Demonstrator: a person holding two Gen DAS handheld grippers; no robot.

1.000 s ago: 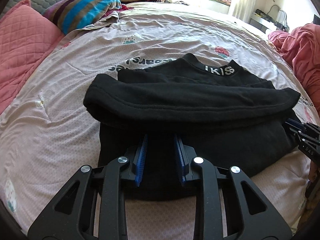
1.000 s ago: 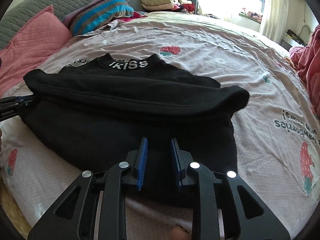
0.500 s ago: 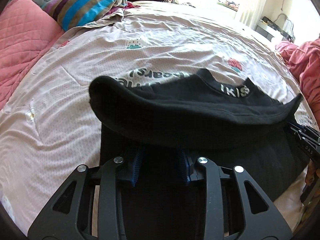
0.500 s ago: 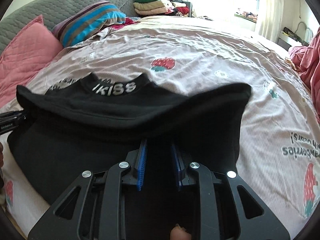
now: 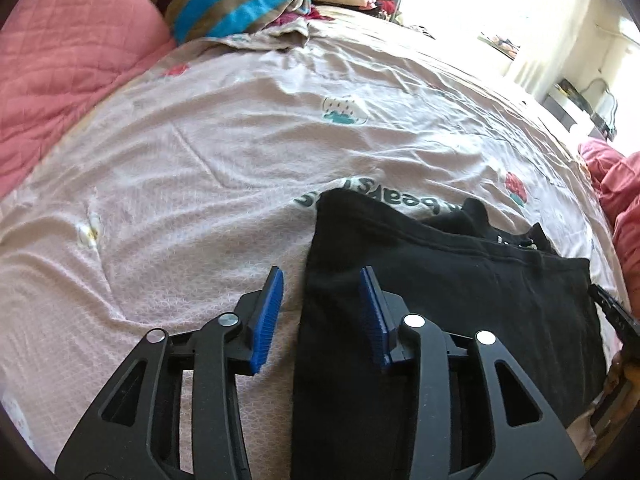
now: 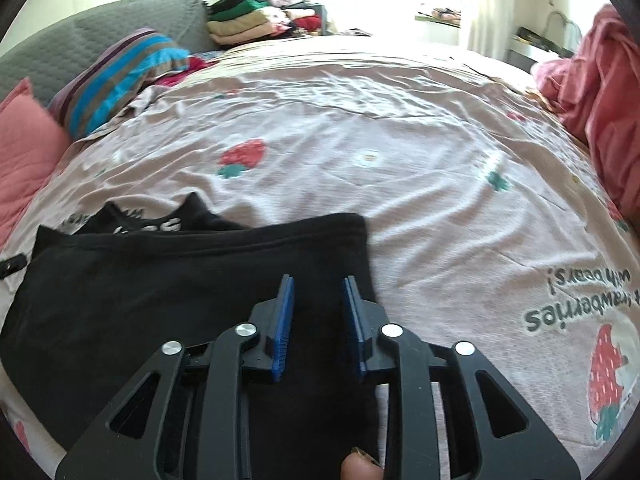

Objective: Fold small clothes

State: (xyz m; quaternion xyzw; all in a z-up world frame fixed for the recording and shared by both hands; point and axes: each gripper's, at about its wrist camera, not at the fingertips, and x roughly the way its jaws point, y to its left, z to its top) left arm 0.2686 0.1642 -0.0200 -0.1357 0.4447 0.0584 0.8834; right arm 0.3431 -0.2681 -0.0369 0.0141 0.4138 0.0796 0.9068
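Your black top [image 5: 452, 320] lies folded flat on the bedspread [image 5: 240, 168], near the bed's near edge, and the upper layer now covers most of the lower one. In the right wrist view the same top [image 6: 168, 292] shows a white-lettered collar [image 6: 160, 226] poking out past the far fold, toward the head of the bed.

Your left gripper [image 5: 320, 312] sits over the top's left edge. Its jaws are opening: the blue pads [image 5: 266, 320] stand apart, and the cloth edge lies below the gap without being pinched. One pad is over bare bedspread, the other over black cloth.

Your right gripper [image 6: 318, 322] is over the top's right edge. Its jaws are opening too, with the pads [image 6: 282, 328] clear of the fabric under them. A fingertip [image 6: 360, 466] shows at the bottom of that view, behind the gripper.

Each gripper's tip is just visible at the far side of the other's view.

A pink pillow [image 5: 68, 60] and a striped pillow [image 5: 232, 0] rest at the head of the bed. A stack of folded clothes [image 6: 240, 20] sits beyond them. A pink blanket [image 6: 600, 92] is bunched at the right edge.
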